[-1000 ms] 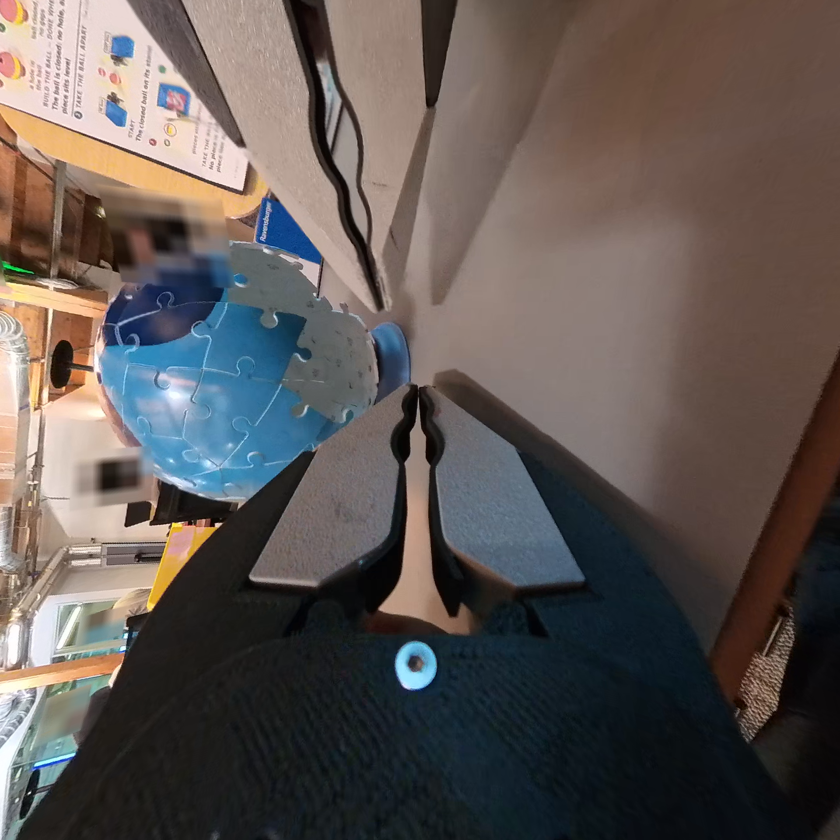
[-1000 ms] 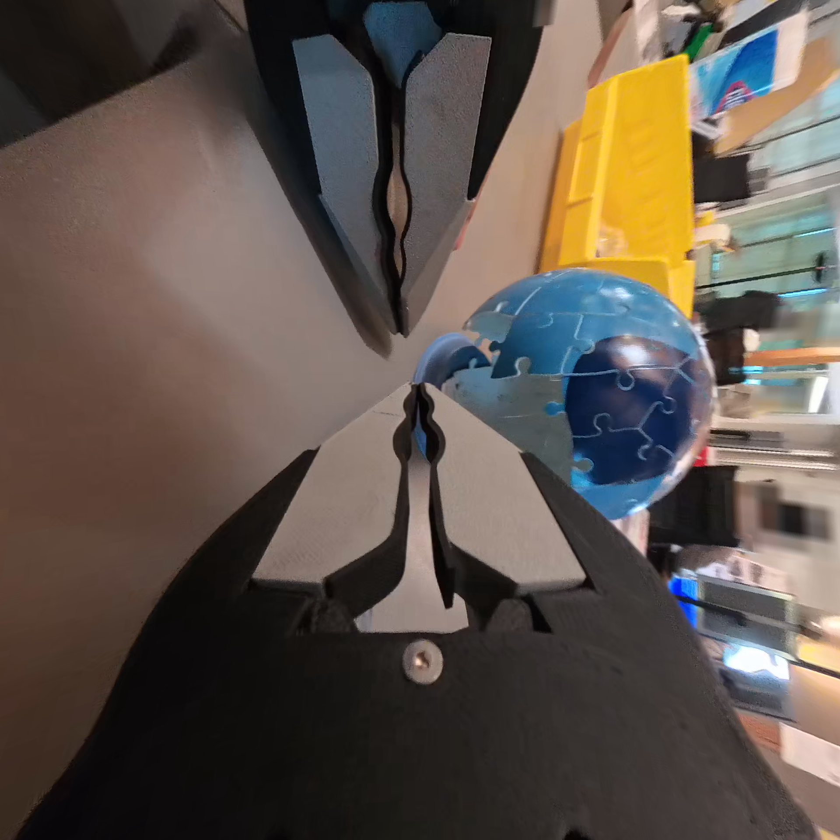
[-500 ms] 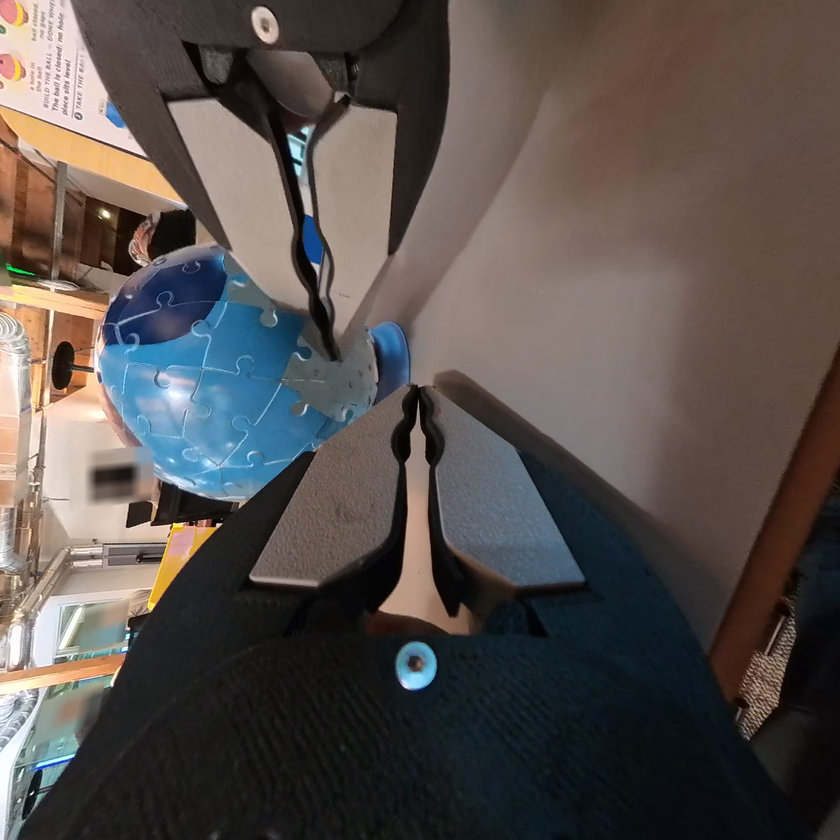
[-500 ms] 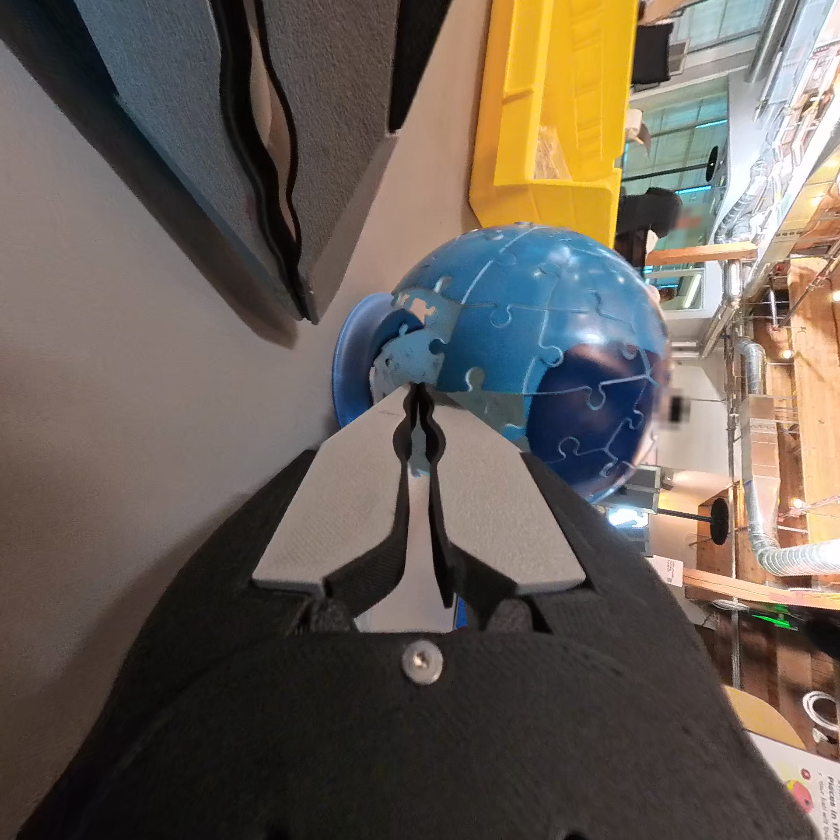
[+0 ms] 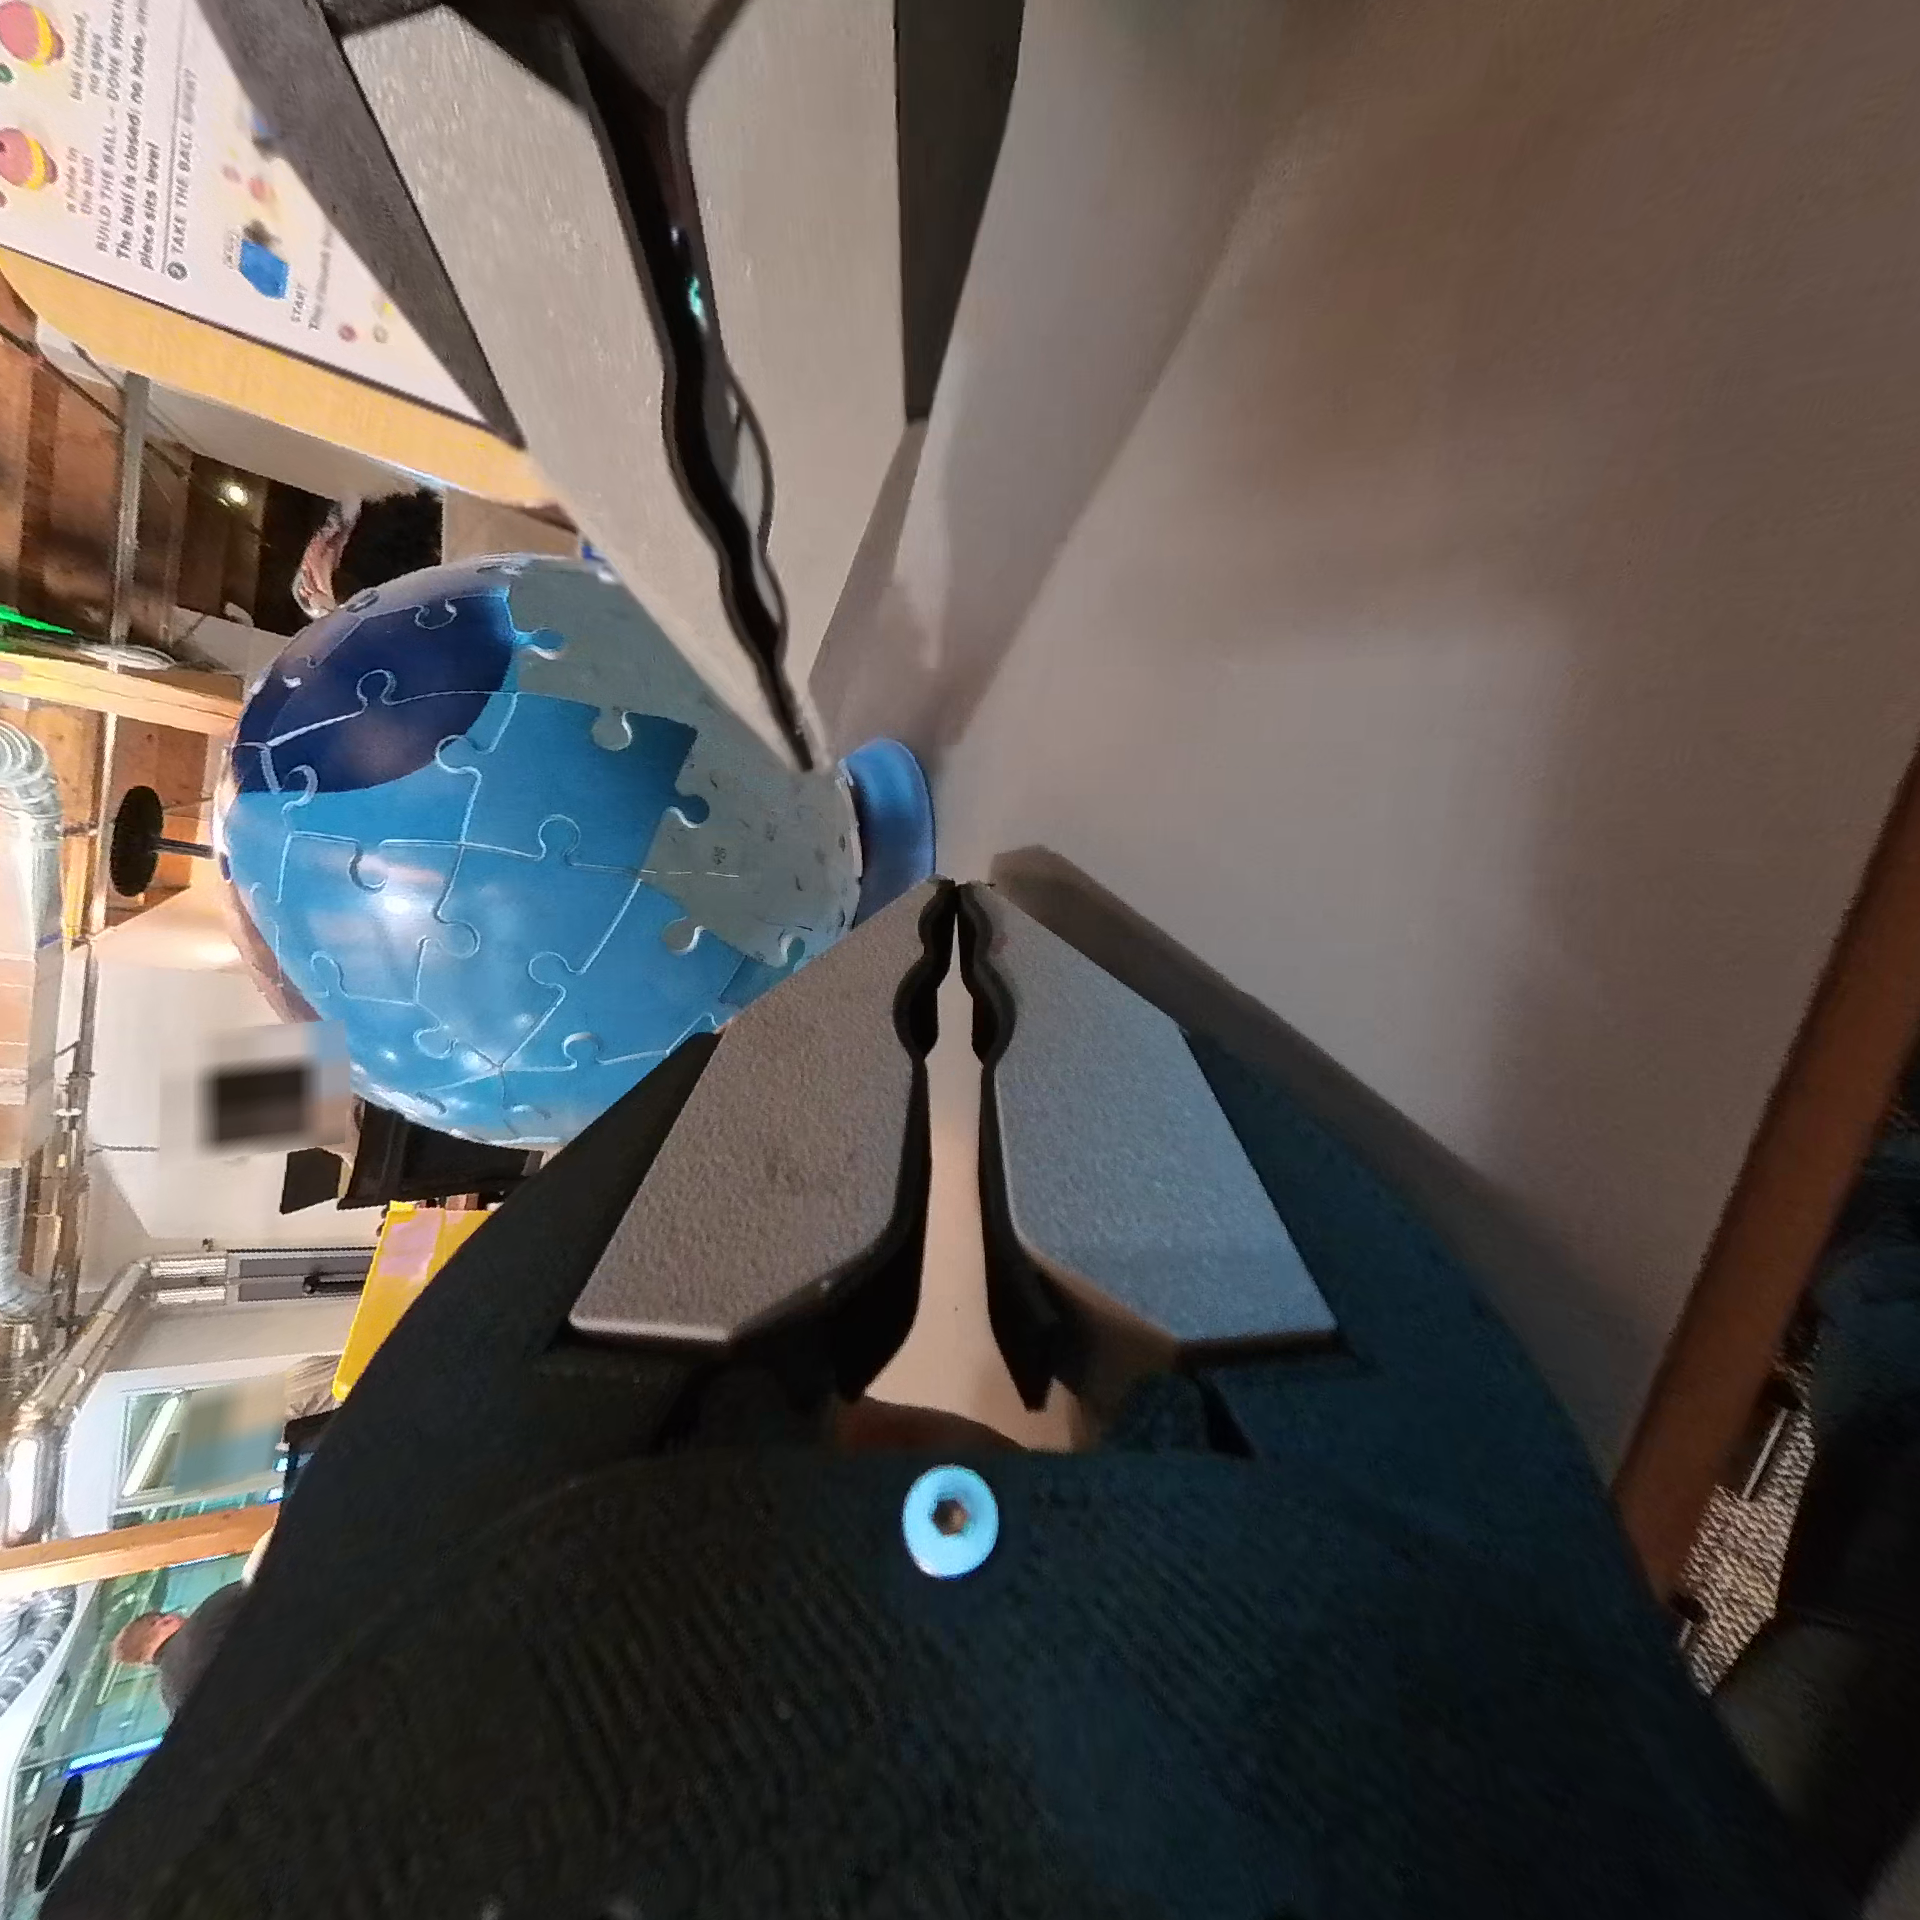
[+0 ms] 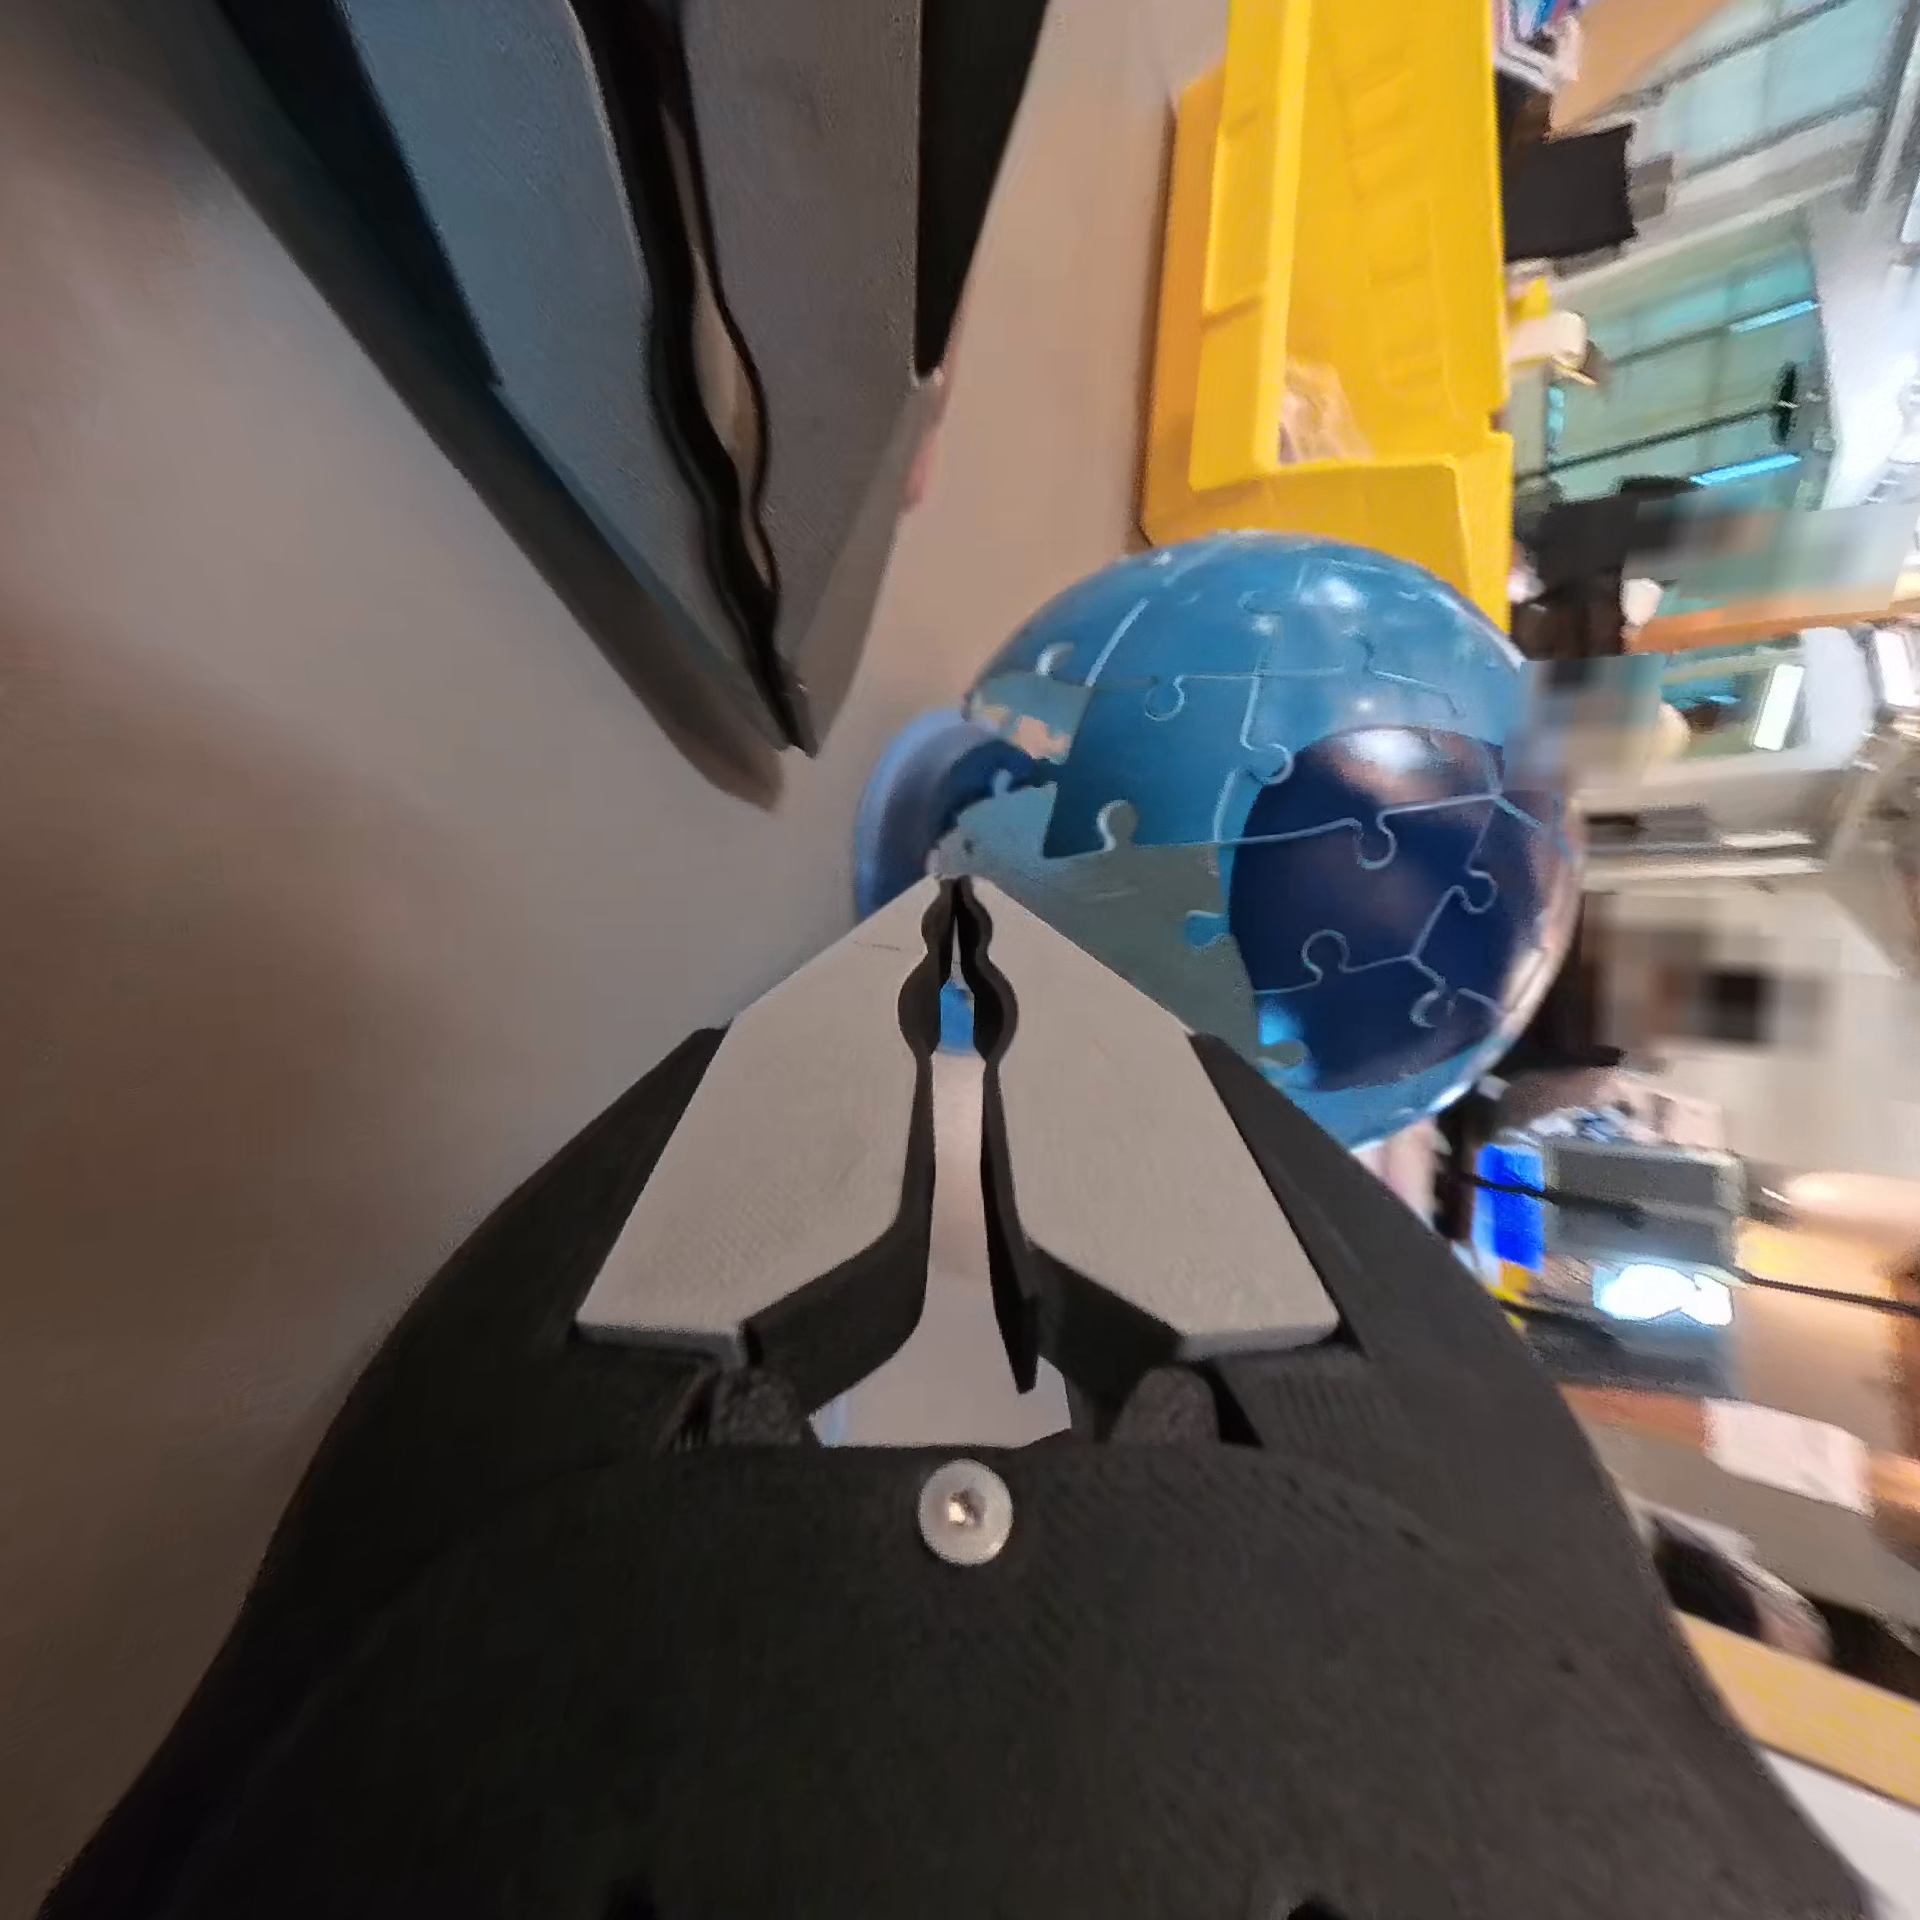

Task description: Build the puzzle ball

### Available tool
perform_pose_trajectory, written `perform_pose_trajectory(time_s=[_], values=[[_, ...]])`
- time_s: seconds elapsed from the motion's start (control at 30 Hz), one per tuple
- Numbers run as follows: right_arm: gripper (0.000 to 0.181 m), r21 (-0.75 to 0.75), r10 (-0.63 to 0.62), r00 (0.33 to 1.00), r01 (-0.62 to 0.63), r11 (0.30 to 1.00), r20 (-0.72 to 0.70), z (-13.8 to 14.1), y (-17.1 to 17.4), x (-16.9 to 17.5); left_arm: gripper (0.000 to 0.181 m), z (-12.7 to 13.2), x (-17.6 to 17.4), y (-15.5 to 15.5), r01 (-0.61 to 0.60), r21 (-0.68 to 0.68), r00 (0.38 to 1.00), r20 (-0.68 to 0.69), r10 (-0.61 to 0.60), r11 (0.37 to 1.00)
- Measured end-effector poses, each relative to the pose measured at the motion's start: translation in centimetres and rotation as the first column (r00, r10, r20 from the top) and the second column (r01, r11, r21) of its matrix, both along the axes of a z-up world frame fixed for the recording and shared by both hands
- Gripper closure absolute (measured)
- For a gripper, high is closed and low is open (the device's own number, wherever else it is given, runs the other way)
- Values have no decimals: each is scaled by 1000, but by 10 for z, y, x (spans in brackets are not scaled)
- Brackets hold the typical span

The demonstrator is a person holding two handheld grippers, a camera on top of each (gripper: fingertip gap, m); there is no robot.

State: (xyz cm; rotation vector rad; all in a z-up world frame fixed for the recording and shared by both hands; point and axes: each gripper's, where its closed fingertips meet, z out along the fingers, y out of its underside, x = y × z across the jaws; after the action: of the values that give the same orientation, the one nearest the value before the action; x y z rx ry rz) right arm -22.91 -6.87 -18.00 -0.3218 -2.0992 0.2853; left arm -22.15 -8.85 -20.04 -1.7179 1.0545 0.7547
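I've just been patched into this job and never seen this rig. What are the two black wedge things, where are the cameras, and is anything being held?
There is no robot arm: a person holds two hand grippers, each carrying a camera looking along its jaws. The left gripper fills the left wrist view; the right gripper fills the right wrist view, and each also shows upside down in the other's picture. Both pairs of jaws are shut and appear empty. On the grey table a blue puzzle ball sits on a blue stand, with pale grey pieces near its base. A yellow bin stands behind.
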Motion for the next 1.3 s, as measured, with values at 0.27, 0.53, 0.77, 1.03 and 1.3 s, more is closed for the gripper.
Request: perform_pose_trajectory(time_s=[0.27,0.53,0.77,1.03,1.3], values=[[144,-144,108,984,-88,986,138,-11,-14,22,181,0,-1,-2,0,0,1000,0,0,1000],[135,-213,69,972,-20,977,225,-19,-13,5,181,0,-2,-3,-4,-1,1000,1,4,1000],[147,-195,8,980,32,980,198,-22,-4,-3,181,0,-2,-3,-3,-5,1000,7,3,1000],[156,-63,-56,991,63,996,118,-21,10,-11,181,1,-2,-2,-2,-6,1000,8,2,1000],[167,18,-86,992,85,996,87,-24,21,-16,181,1,-1,-2,-5,-4,1000,5,5,1000]])
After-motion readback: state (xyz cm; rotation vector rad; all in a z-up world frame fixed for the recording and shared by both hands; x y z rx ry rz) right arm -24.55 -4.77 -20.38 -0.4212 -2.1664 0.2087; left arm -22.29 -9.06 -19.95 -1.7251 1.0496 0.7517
